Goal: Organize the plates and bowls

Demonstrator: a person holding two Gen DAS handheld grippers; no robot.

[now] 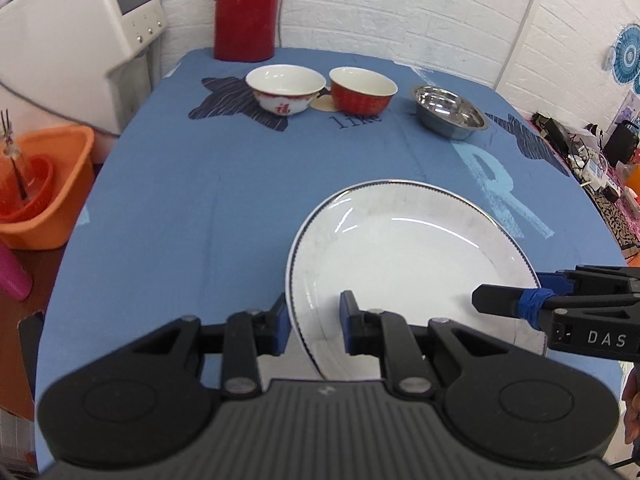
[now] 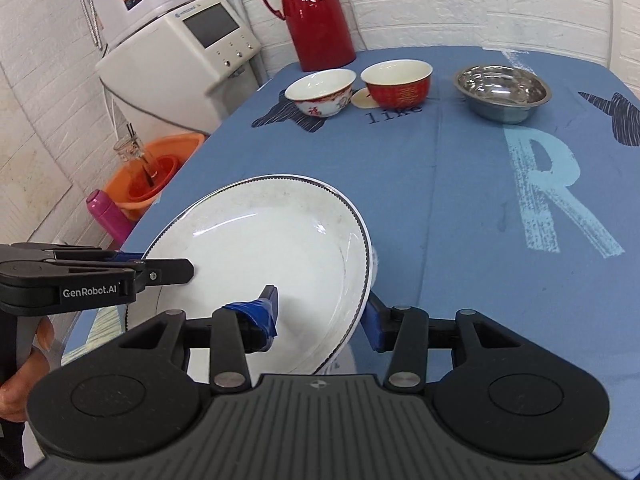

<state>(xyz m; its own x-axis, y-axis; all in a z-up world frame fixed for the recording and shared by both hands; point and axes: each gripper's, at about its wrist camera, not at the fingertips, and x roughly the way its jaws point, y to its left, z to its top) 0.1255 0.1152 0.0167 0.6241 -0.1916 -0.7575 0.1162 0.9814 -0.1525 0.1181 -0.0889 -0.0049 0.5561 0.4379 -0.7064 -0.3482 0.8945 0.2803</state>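
Note:
A large white plate (image 1: 400,256) with a dark beaded rim lies at the near side of the blue table (image 1: 180,208). My left gripper (image 1: 313,320) clamps its left rim, one pad outside and one inside. My right gripper (image 2: 320,316) clamps the opposite rim of the plate (image 2: 264,240), which looks tilted in that view. Each gripper shows in the other's view: the right gripper (image 1: 508,292) and the left gripper (image 2: 168,263). At the far side stand a white bowl with red print (image 1: 285,90), a red bowl (image 1: 362,92) and a steel bowl (image 1: 448,112).
A red thermos (image 1: 246,8) stands at the table's far edge by a white brick wall. Left of the table are a white appliance (image 1: 80,20), an orange tub (image 1: 44,196) and a pink bottle (image 2: 108,216). Cluttered gear (image 1: 592,152) lies off the right side.

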